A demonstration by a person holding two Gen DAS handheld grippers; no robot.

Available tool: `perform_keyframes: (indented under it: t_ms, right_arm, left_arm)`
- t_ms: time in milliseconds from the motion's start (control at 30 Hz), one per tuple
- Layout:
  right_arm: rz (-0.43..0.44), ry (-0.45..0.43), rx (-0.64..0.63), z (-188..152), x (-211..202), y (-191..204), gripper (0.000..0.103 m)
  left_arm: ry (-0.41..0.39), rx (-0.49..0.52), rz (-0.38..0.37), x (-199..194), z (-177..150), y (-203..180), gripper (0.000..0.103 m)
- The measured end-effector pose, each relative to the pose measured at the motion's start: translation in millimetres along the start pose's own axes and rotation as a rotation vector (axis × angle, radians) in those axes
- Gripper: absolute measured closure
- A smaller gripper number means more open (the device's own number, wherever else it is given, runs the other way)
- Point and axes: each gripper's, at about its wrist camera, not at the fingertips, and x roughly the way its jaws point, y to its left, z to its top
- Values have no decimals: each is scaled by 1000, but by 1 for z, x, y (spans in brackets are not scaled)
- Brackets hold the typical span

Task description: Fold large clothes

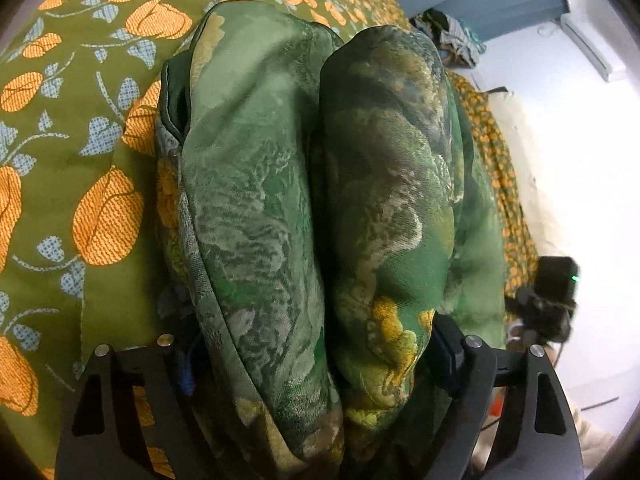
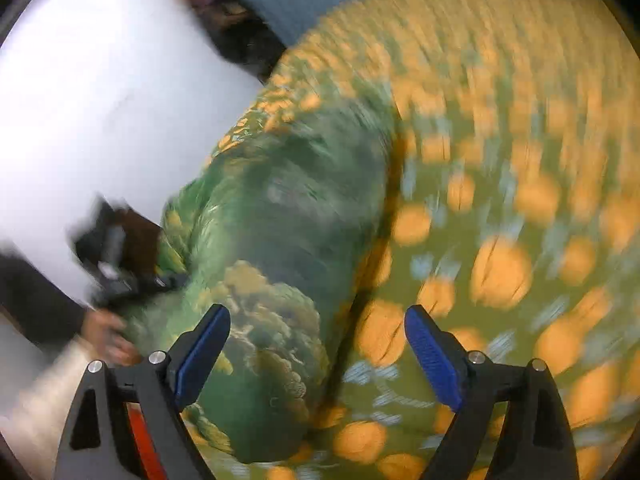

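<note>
A green patterned garment [image 1: 260,200] lies bunched in two thick rolls on the bed. In the left wrist view it fills the whole gap of my left gripper [image 1: 316,360], and the cloth presses against both pads and hides most of them. The right wrist view is blurred. There the same garment [image 2: 280,220] runs from the lower middle up to the left. My right gripper [image 2: 316,344] stands open above its near end, blue pads [image 2: 430,356] bare, with nothing held. The left gripper [image 2: 116,256] shows as a dark shape at the garment's left end.
An olive bedspread [image 1: 60,140] with orange flowers covers the bed [image 2: 520,160]. A person's hand [image 2: 108,336] and dark sleeve are at the lower left. A black device with a green light [image 1: 556,280] sits at the bed's right edge. Clothes [image 1: 456,40] are piled at the far end.
</note>
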Motion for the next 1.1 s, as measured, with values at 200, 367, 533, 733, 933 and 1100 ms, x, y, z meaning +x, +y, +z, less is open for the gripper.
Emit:
perform_keyframes:
  t_ms: [200,367,533,733,933,1100]
  right_arm:
    - [167,86,19,-2,67,-2,1]
    - [155,164,15,6,94,0,0]
    - [-9,99,-218,-1,69,52,24]
    - [81,-57,-402,-20,13,115,31]
    - [167,-138,-442,45,-5,135,31]
    - [158,-166,-432,111,23,121,31]
  left_arm:
    - [9,-3,-15,2,-3,10,17]
    - [-8,-49,-75,10,1,29,9]
    - [-42,4,-47,-3,-11,13,40]
    - [-246,47,-176,-68,-35,-19,55]
    - [-317,125,-134,-93,28,-57,55]
    - [-342,164,-56,-68,102,-69,53]
